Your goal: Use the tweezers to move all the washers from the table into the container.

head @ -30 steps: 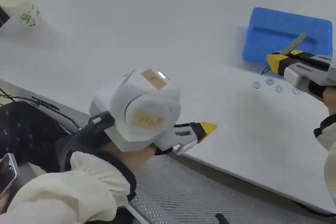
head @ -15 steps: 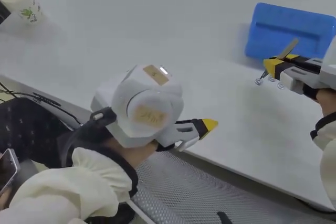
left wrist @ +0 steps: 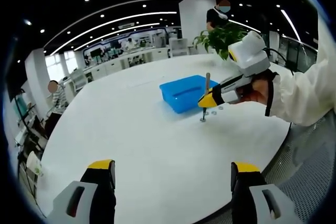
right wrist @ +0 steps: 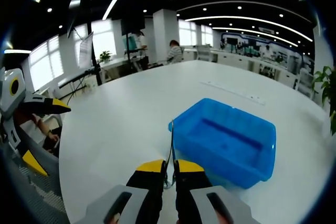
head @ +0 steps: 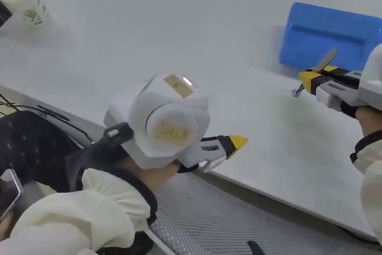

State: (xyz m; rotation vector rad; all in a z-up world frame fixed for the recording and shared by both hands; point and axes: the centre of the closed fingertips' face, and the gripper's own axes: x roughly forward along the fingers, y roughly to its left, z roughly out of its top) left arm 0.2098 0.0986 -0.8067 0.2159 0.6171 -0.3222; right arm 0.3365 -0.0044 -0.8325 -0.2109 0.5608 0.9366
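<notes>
right gripper (head: 309, 79) has its jaws narrow, clamped on the tweezers (head: 323, 63). the gripper acts as a holder, and the tweezers do the fine pinch the washers need. the tweezers run steeply down, tips at the table (head: 179, 28) just in front of the blue container (head: 328, 31). my read is it's at the pickup step, tips placed on or beside a washer. can't tell if one is pinched, it's too small.

washers (left wrist: 214, 112) lie on the table by the tweezer tips, between the right gripper and the container's near wall, as seen in the left gripper view. they're close to the container, so the carry should be short. can't tell if any washer is already inside.

left gripper (left wrist: 173, 174) has its jaws wide with nothing between them. it sits at the near table edge, well apart from the work. looks parked out of the way, since this job only needs one hand.

paper cup (head: 21, 4) stands at the far left corner with a green print on it, not legible. a tan label sits on the left gripper's white housing, writing blurred and unreadable. no readable brand or text on the container or the tweezers.
</notes>
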